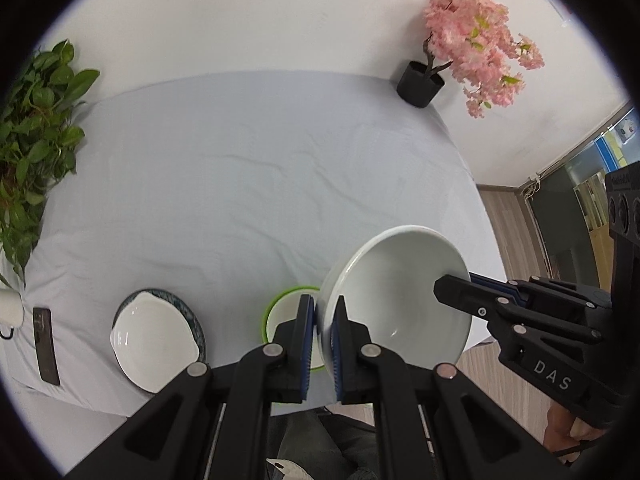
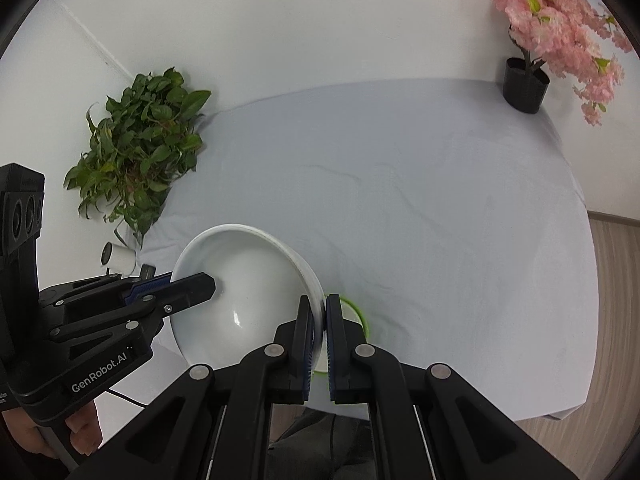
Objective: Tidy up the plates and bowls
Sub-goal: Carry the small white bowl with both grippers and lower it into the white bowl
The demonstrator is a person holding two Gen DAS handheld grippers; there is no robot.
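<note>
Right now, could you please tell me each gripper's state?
Left gripper: shut on the round white ceramic bowl.
Right gripper: shut on the same bowl.

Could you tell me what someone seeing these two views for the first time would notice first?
The large white bowl stands out: it hangs near the table's front edge, with the left tool and right tool clamped on opposite sides of its rim. Just behind it sits a green-rimmed bowl, and a pink blossom tree marks the far right corner.
</note>
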